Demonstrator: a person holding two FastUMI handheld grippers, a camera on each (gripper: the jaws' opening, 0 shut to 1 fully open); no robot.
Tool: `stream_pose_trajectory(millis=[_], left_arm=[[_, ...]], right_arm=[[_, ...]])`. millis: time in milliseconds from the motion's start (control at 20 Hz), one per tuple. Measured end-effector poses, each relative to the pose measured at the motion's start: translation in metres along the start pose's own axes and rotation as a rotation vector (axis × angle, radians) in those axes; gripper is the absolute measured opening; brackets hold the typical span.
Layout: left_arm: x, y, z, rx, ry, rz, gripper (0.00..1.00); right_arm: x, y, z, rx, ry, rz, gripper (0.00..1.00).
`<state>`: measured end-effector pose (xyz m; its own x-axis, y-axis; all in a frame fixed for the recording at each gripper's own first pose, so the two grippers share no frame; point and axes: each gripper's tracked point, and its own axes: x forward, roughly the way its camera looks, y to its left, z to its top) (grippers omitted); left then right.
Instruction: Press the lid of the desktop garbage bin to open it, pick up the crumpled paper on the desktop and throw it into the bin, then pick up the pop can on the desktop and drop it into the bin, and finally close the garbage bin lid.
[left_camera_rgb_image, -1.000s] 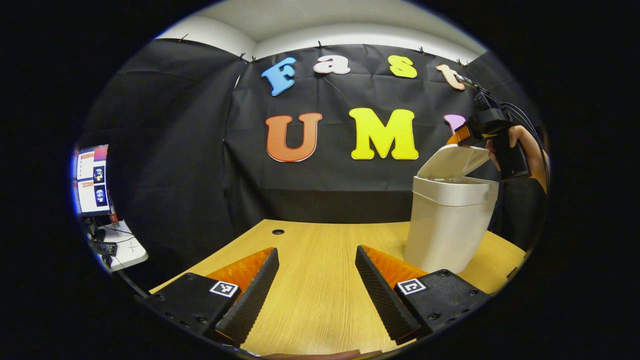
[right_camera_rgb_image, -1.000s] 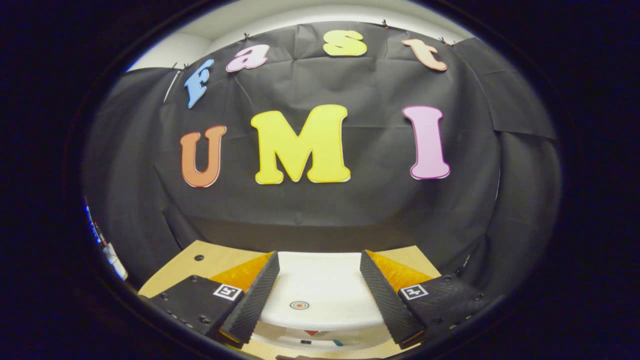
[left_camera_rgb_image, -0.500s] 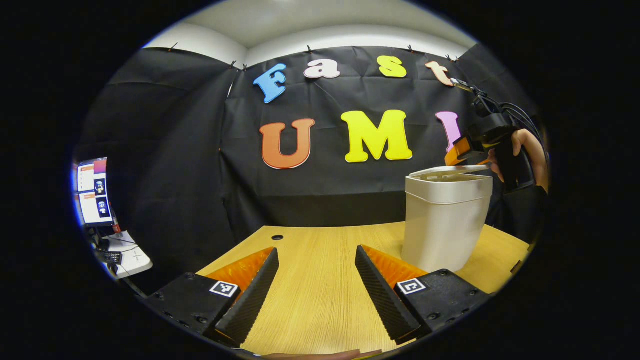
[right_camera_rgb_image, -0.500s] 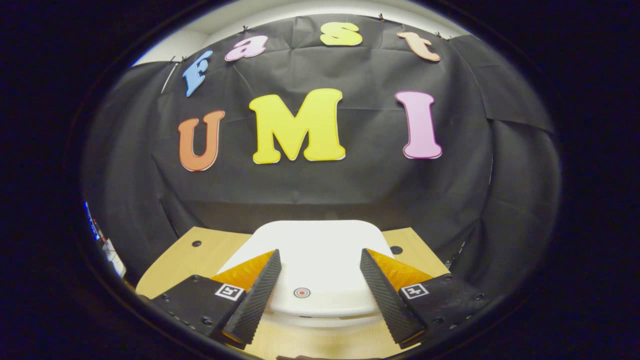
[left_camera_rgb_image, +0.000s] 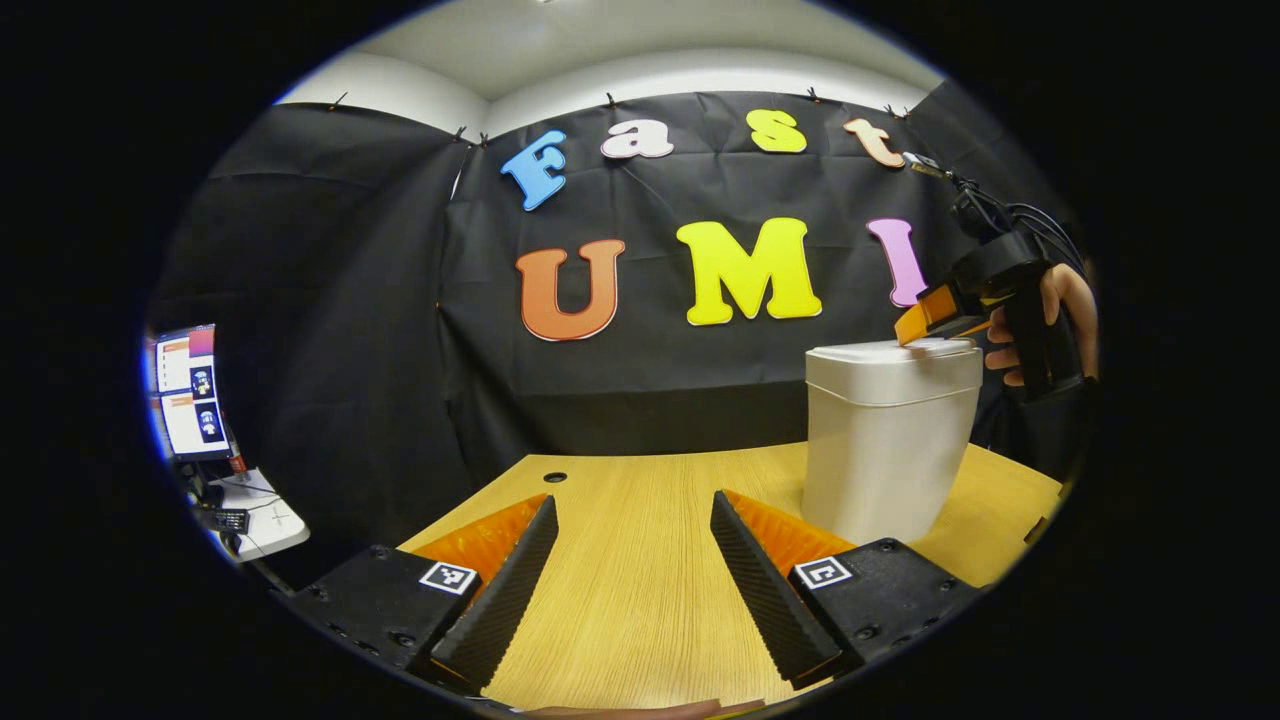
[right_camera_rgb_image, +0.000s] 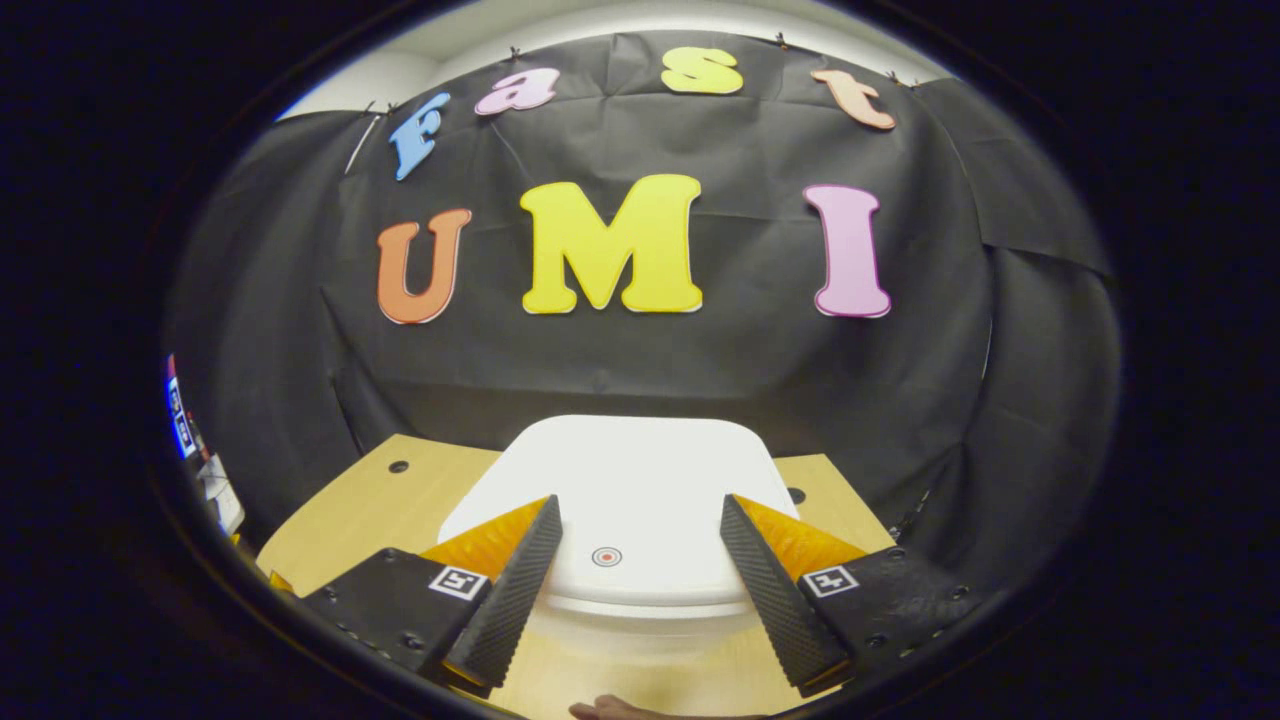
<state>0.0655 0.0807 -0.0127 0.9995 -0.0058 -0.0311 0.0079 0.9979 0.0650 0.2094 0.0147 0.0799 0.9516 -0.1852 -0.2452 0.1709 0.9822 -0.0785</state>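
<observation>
The white garbage bin stands on the wooden desk at the right of the left gripper view, its lid lying flat and closed. My right gripper, held by a hand, rests on the lid's right edge. In the right gripper view that gripper is open, its fingers straddling the lid around a small round red mark. My left gripper hovers open over bare desk, left of the bin, nothing between its fingers.
A screen and a small white side table stand beyond the desk's left edge. Cable holes mark the desk's back. The booth wall rises close behind the bin.
The bin lid has swung down from tilted open to flat and closed, with my right gripper coming down on it. My left gripper has barely moved.
</observation>
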Motion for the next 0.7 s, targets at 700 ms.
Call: stream_pose_trajectory(millis=[700], left_arm=[[0.002, -0.014, -0.005, 0.009, 0.022, -0.021, 0.99]], right_arm=[[-0.003, -0.001, -0.012, 0.053, -0.008, 0.001, 1.00]])
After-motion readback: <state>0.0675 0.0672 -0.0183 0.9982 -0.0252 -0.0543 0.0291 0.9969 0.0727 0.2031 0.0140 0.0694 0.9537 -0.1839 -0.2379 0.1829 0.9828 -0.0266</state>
